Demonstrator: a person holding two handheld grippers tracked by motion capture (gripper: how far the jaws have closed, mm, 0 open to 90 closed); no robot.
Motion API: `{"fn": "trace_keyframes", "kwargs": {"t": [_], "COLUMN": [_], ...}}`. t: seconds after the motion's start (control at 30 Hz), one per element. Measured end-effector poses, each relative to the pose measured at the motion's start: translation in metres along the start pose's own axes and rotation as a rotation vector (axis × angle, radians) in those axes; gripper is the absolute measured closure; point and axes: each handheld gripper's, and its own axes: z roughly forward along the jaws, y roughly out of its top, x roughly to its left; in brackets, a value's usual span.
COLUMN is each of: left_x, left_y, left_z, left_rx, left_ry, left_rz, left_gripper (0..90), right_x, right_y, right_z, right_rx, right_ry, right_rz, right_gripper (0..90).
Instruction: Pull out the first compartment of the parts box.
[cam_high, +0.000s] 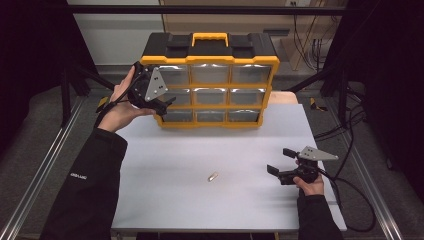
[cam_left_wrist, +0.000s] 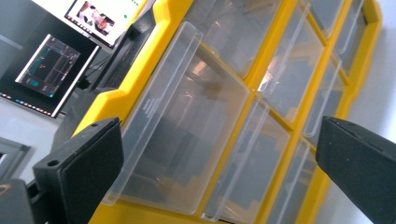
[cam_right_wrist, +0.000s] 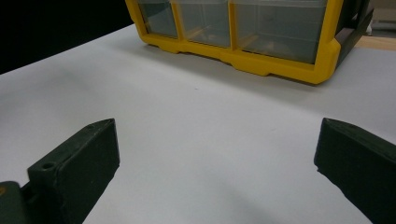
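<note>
A yellow and black organizer (cam_high: 210, 60) with clear drawers stands at the back of the white table (cam_high: 200, 205). My left gripper (cam_high: 161, 92), held in a hand, is open at the organizer's left side. In the left gripper view its jaws stand wide apart around a clear drawer (cam_left_wrist: 187, 130), not touching it, and the view is tilted. My right gripper (cam_high: 280, 161) hovers open over the table's right part, empty. In the right gripper view the right gripper (cam_right_wrist: 215, 163) faces the organizer's bottom row (cam_right_wrist: 243, 32) from a distance. A small brass-coloured piece (cam_high: 213, 176) lies on the table, left of the right gripper.
Screens (cam_left_wrist: 51, 70) glow behind the organizer in the left gripper view. Cables (cam_high: 350, 195) trail off the table's right edge. Dark frame rails (cam_high: 45, 170) run along both sides. A wooden surface (cam_high: 285, 97) shows behind the organizer at the right.
</note>
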Motion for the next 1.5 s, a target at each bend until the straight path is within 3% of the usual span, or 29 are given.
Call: {"fn": "trace_keyframes", "kwargs": {"t": [0.17, 0.4, 0.7, 0.93, 1.1, 1.37, 1.5], "left_x": [0.002, 0.002, 0.002, 0.001, 0.001, -0.001, -0.001], "left_y": [0.001, 0.001, 0.0, 0.0, 0.0, 0.0, 0.001], "left_z": [0.004, 0.01, 0.015, 0.018, 0.02, 0.021, 0.019], "left_rx": [0.012, 0.027, 0.055, 0.072, 0.091, 0.105, 0.117], "left_ry": [0.013, 0.027, 0.039, 0.057, 0.079, 0.107, 0.132], "left_rz": [0.034, 0.049, 0.118, 0.146, 0.193, 0.225, 0.27], "left_gripper": [0.6, 0.6, 0.7, 2.1, 4.1, 9.4, 16.3], "right_x": [0.0, 0.0, 0.0, 0.0, 0.0, 0.0, 0.0], "right_y": [0.0, 0.0, 0.0, 0.0, 0.0, 0.0, 0.0], "right_z": [0.0, 0.0, 0.0, 0.0, 0.0, 0.0, 0.0], "right_rx": [0.0, 0.001, 0.0, -0.001, 0.001, 0.0, -0.001], "right_ry": [-0.001, -0.001, -0.001, -0.002, -0.002, -0.003, -0.003], "right_rz": [-0.001, -0.001, -0.001, -0.001, -0.001, 0.0, 0.0], "right_gripper": [0.9, 0.8, 0.8, 0.9, 0.9, 0.9, 0.8]}}
